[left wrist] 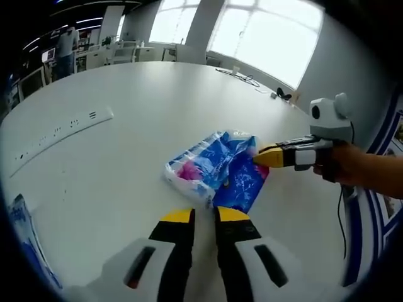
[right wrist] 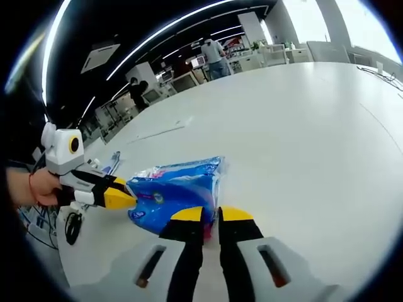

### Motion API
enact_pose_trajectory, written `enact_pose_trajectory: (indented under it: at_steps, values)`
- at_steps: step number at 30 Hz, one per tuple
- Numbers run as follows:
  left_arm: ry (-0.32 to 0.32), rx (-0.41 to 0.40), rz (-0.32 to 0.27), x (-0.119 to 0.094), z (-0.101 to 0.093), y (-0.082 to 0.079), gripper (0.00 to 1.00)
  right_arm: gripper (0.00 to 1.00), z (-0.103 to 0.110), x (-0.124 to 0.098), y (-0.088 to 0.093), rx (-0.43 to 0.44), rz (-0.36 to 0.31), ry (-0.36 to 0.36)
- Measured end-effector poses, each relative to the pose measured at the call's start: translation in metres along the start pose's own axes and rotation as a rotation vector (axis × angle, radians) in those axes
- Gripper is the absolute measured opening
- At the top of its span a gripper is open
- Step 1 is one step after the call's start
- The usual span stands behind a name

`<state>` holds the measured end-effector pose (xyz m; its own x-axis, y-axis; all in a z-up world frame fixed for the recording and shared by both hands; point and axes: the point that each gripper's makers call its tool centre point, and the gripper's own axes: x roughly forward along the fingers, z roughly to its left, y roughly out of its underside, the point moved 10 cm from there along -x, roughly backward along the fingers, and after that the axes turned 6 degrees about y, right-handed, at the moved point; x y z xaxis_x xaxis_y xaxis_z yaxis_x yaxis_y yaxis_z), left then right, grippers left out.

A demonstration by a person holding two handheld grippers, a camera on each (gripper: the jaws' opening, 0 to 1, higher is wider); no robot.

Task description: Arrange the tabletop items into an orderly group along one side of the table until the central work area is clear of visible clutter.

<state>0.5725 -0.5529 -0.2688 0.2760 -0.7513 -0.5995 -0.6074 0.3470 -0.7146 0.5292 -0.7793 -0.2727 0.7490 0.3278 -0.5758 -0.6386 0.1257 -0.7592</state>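
Daylight pours in from the large windows [left wrist: 264, 31], which blow out to plain white in the left gripper view. The white tabletop [left wrist: 151, 113] is bright and evenly lit, with only soft, faint shadows under the blue packet [left wrist: 217, 167]. In the right gripper view, ceiling light strips [right wrist: 170, 28] show as thin glaring streaks against a dark ceiling. Fisheye distortion bends straight lines strongly toward the edges. The far room is soft and small; the near tongs [right wrist: 211, 217] stay fairly sharp

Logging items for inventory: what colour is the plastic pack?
Mostly blue with white and pink patches; the plastic pack shows best in the left gripper view.
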Motion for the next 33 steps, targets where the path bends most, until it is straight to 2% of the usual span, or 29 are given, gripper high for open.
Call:
enact_pose_trajectory:
  at_steps: [20, 33]
  values:
    - [0.003, 0.005, -0.023, -0.007, -0.007, -0.001, 0.23, 0.19, 0.001, -0.008, 0.003, 0.013, -0.009, 0.013]
    - [-0.006, -0.001, -0.038, -0.019, -0.006, -0.007, 0.37, 0.24, 0.005, -0.012, -0.003, 0.011, -0.014, 0.013]
